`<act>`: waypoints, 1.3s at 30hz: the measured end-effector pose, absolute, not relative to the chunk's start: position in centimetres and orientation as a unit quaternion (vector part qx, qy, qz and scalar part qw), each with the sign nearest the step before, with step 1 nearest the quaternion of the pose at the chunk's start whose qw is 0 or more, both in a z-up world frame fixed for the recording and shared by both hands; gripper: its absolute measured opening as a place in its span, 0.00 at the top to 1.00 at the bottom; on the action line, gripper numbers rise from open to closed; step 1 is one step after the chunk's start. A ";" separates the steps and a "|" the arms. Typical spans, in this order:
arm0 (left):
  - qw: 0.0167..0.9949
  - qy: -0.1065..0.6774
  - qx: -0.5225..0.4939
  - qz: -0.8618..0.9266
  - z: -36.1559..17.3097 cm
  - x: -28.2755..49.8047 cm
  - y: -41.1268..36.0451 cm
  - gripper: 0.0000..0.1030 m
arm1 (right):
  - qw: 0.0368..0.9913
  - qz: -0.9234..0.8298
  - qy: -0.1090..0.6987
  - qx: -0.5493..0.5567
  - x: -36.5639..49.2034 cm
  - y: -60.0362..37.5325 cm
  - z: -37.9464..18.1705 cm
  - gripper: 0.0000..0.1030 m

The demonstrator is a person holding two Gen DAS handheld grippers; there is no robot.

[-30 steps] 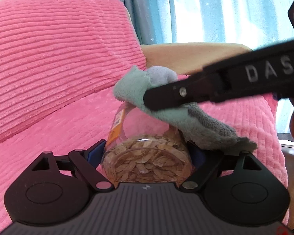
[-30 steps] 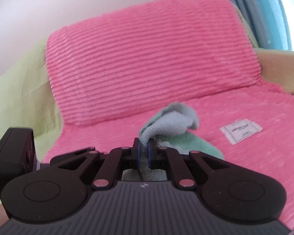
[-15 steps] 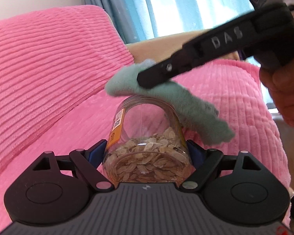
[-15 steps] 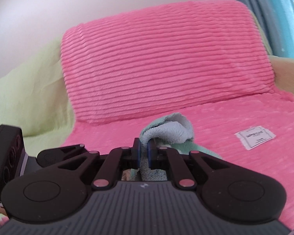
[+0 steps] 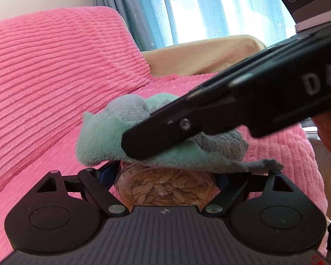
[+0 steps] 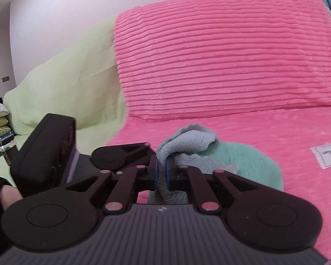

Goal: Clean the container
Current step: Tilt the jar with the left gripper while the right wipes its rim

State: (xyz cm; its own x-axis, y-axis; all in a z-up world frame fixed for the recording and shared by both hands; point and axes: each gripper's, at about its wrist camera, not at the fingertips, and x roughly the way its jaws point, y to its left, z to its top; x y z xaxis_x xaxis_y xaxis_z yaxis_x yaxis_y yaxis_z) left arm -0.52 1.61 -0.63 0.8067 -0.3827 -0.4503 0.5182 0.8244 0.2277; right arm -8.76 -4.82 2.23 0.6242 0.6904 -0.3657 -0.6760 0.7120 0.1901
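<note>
A clear jar [image 5: 165, 187] holding pale flaky food sits gripped between the jaws of my left gripper [image 5: 165, 174]. A green and grey cloth [image 5: 143, 139] lies across the jar's top and hides most of it. My right gripper [image 5: 130, 141] reaches in from the right, shut on that cloth and pressing it on the jar. In the right wrist view the right gripper [image 6: 162, 170] pinches a fold of the cloth [image 6: 209, 154], and the left gripper [image 6: 121, 156] shows just left of it.
A sofa with a pink ribbed cover [image 5: 55, 77] lies behind and below; its backrest [image 6: 220, 55] rises beyond. A white label [image 6: 326, 156] is sewn on the seat. A light green cover [image 6: 66, 88] drapes the left part. Blue curtains [image 5: 198, 11] hang at the window.
The right gripper has dragged the cloth down and toward the camera over the jar, now covering nearly all of it. The left gripper keeps hold of the jar.
</note>
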 end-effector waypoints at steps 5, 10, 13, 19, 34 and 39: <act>0.936 0.195 0.171 -0.239 -1.2 -1.8 2.8 0.17 | 0.928 0.310 0.205 0.037 -7.4 -5.8 1.9 0.96; 0.938 0.202 0.151 -0.239 -1.6 -2.7 4.4 0.17 | 0.932 0.290 0.208 0.066 -6.5 -6.8 1.7 0.95; 0.940 0.217 0.093 -0.247 -1.7 -2.7 6.5 0.17 | 0.931 0.289 0.211 0.069 -6.4 -7.0 1.7 0.95; 0.926 0.268 -0.047 -0.261 -2.7 -1.9 10.7 0.16 | 0.930 0.290 0.213 0.076 -6.2 -7.3 1.8 0.95; 0.931 0.198 0.187 -0.242 -3.2 -5.8 10.5 0.17 | 0.930 0.294 0.211 0.066 -6.7 -6.9 2.0 0.94; 0.932 0.202 0.174 -0.246 -3.2 -4.2 11.7 0.17 | 0.901 0.375 0.214 0.040 -8.5 -5.8 2.2 0.94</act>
State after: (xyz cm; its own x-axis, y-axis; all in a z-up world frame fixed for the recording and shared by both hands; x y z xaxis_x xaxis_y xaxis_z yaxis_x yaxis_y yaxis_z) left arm -4.24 11.69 -3.22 0.7972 -0.3883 -0.4622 0.5292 0.8179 0.2256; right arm -8.48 -5.83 2.17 0.6275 0.6924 -0.3561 -0.6580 0.7161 0.2329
